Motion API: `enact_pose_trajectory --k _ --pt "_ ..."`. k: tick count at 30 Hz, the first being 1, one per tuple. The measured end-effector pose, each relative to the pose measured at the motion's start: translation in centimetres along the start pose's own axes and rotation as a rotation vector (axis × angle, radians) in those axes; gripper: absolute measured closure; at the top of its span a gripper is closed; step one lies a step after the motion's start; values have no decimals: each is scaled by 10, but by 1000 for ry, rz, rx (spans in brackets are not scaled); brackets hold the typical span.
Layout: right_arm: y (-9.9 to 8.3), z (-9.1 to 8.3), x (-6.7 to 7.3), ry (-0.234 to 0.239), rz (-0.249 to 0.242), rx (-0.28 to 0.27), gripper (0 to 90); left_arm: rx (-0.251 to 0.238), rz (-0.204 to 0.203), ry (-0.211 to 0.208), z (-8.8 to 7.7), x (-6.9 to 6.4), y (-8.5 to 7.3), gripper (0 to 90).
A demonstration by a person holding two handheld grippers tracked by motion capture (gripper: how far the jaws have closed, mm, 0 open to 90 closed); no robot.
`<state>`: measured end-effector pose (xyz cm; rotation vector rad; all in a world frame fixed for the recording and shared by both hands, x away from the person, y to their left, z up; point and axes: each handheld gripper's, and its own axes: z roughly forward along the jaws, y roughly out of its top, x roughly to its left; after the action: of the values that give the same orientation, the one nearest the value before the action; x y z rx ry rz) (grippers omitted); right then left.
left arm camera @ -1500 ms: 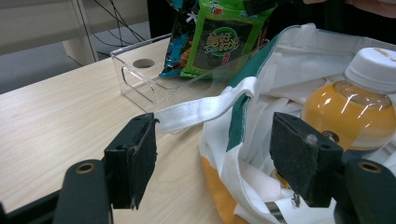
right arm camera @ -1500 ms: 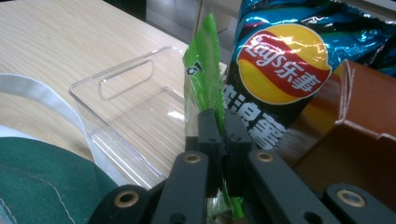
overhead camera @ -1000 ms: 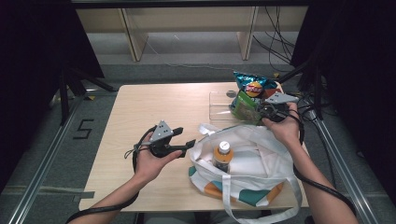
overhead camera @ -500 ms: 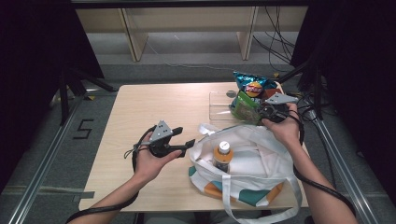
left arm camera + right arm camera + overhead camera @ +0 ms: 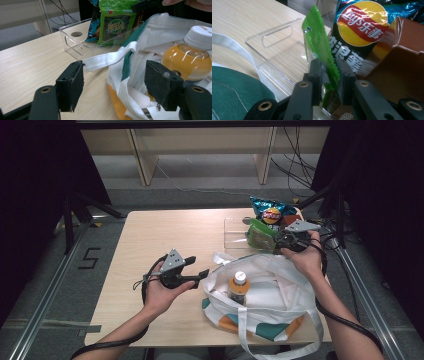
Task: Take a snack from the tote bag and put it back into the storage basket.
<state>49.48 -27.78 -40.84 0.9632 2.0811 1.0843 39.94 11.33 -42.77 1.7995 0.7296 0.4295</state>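
At the far right corner of the table (image 5: 165,235), the right gripper (image 5: 329,75) sits at the clear plastic bin (image 5: 235,232), its two black jaws on either side of the serrated edge of the green snack packet (image 5: 318,47). Those jaws have just been opening, and in the right gripper view a sliver of space shows on each side of the packet's edge, so the clamp looks released with the packet between the pads. The packet stands upright in the bin, just beside a dark Lay's chip bag (image 5: 359,27) and a brown packet (image 5: 397,65). Nearer the person, a white tote bag (image 5: 270,295) with green and orange patches lies open on the table, an orange drink bottle (image 5: 239,287) with a white cap standing inside it. The left gripper (image 5: 117,86) is held level just beside the bag's left rim, jaws spread wide, with the bag's white strap (image 5: 110,58) and cloth edge showing beyond and between them, not pinched.
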Motion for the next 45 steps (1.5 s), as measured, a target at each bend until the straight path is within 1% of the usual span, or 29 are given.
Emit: enact_pose_trajectory --k 2,4,6,7,8,9,10,11,14,17,19,21,22,23,25,27,28,29,30,31,32,34,35,39,40,41,42,43,45 --pt "0 0 -1 -8 -7 -16 747 0 -1 0 0 0 0 315" --pt "1 -1 -1 -4 -12 -8 738 1 0 0 0 0 0 315" --pt "1 -1 1 -10 -1 -16 730 3 5 -3 0 0 0 315" --pt "2 -3 1 -9 -5 -9 725 3 5 -2 0 0 0 315" --pt "2 -2 1 -12 -17 -25 720 2 0 -1 0 0 0 315" --pt "3 -3 1 -14 -18 -24 715 0 0 0 0 0 0 315" --pt "3 -4 3 -6 -6 -16 711 0 1 0 0 0 0 315" --pt "3 -4 3 -12 -7 -30 708 -3 -1 -2 0 0 0 315" --pt "4 -5 2 -2 -23 -14 717 -4 1 -6 0 0 0 315" --pt "4 -5 4 -2 -16 -16 726 -4 1 -6 0 0 0 315" --pt "3 -6 5 -5 -27 -9 757 -6 -1 -5 0 0 0 315" --pt "3 -6 5 -1 -25 -3 751 -3 -1 -2 0 0 0 315" --pt "2 -7 6 2 -13 1 740 -4 1 -6 0 0 0 315" --pt "2 -7 5 3 -13 -7 725 -4 2 -6 0 0 0 315" --pt "1 -7 5 -13 -18 -24 710 -4 1 -6 0 0 0 315" --pt "1 -9 5 -4 -16 -9 703 -4 1 -6 0 0 0 315" --pt "1 -9 5 -9 -13 -26 696 -5 0 -6 0 0 0 315" --pt "1 -11 4 -6 -22 -23 691 -5 -1 -4 0 0 0 315" --pt "1 -11 4 -11 -25 -37 686 -1 2 1 -1 0 1 315" --pt "1 -13 5 -10 -14 -36 683 -2 8 -1 -1 0 1 315" --pt "2 -15 5 -4 -13 -33 679 -3 1 0 -1 0 1 315" --pt "3 -18 4 -9 -22 -49 671 -4 2 0 -1 0 1 315" --pt "3 -20 4 0 -11 -43 664 -4 2 0 -1 0 1 315" --pt "3 -26 6 -3 2 -52 635 -6 1 -2 -1 0 1 315" --pt "3 -26 5 -9 -2 -65 629 -6 1 -2 -1 0 1 315" --pt "4 -29 3 7 -7 -47 622 -7 1 -2 -1 0 1 315" --pt "3 -29 4 -6 7 -70 611 -8 1 -3 -1 -1 2 315" --pt "3 -31 3 0 5 -61 602 -13 -1 -8 -1 0 2 315" --pt "2 -34 5 -1 27 -63 579 -10 1 -3 -2 -1 2 315"
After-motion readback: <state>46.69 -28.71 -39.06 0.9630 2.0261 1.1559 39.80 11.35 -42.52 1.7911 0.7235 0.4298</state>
